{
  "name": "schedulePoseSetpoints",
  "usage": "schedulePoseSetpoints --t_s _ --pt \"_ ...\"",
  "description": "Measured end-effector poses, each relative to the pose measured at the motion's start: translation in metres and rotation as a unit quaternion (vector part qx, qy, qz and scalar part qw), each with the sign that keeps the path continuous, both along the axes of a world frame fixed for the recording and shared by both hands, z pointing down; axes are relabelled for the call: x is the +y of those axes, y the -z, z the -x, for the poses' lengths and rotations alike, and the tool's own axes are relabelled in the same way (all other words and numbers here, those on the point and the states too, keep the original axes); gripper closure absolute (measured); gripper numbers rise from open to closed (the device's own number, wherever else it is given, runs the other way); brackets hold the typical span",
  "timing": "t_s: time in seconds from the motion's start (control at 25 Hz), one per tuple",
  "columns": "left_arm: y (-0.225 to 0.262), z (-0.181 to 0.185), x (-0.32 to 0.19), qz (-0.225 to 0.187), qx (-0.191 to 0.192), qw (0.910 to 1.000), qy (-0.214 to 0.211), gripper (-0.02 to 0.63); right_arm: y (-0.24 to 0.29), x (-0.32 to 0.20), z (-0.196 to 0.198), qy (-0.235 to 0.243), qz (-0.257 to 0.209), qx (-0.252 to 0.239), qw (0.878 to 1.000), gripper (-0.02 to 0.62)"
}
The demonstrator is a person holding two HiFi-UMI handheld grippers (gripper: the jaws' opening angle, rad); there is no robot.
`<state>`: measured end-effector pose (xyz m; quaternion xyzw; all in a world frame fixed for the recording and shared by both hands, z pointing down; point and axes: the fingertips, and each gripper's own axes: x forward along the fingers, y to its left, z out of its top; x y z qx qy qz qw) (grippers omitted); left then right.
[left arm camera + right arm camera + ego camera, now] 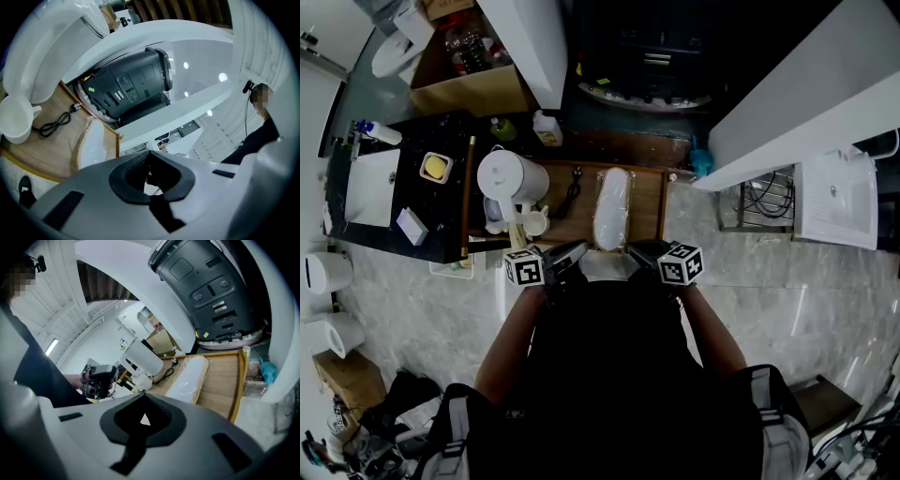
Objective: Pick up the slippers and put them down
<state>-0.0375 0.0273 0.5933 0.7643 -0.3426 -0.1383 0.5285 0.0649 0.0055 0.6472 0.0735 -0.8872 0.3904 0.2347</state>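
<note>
A pair of white slippers (612, 208) in clear plastic wrap lies lengthwise on a wooden tray (649, 214). The pack also shows in the left gripper view as the slippers (96, 140) and in the right gripper view as the slippers (187, 376). My left gripper (569, 253) hovers just before the tray's near edge, left of the pack, shut with nothing in it (149, 153). My right gripper (643, 251) is at the near edge on the right, also shut and empty (143, 394). Neither touches the slippers.
On the tray's left part stand a white kettle (510, 176) and a white cup (534, 223), with a black cable (573, 191) beside them. A black counter with a sink (371, 186) lies to the left. A dark appliance (133, 84) sits under a white shelf beyond the tray.
</note>
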Motion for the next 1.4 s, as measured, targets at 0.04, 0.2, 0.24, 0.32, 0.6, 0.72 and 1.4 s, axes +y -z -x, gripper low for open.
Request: schedulePoseSetpoints --t_s 0.04,0.2,0.24,0.32,0.6,0.72,1.4 --pt "0.000 0.000 0.000 0.000 -0.001 1.0000 0.001 0.594 -0.004 0.000 -0.001 -0.002 0.002 0.003 1.000 0.589" --pt "0.000 0.004 0.005 0.001 -0.006 1.0000 0.002 0.594 -0.018 0.001 -0.002 -0.009 0.010 0.013 1.000 0.588" --pt "0.000 0.005 0.006 0.001 -0.007 1.0000 0.002 0.594 -0.022 0.001 -0.003 -0.009 0.010 0.017 1.000 0.588" --pt "0.001 0.006 0.006 0.002 -0.010 0.9999 0.004 0.594 -0.030 0.001 -0.004 -0.007 0.007 0.027 1.000 0.588" --pt "0.003 0.006 0.009 0.004 -0.016 0.9999 0.001 0.594 -0.051 -0.005 -0.004 -0.012 0.005 0.043 0.999 0.580" --pt "0.005 0.005 0.008 0.002 -0.020 0.9998 -0.001 0.594 -0.059 -0.006 -0.003 -0.010 0.007 0.049 0.999 0.565" --pt "0.015 0.002 0.013 -0.004 -0.031 0.9995 -0.001 0.594 -0.100 -0.010 0.004 -0.008 0.050 0.074 0.996 0.439"
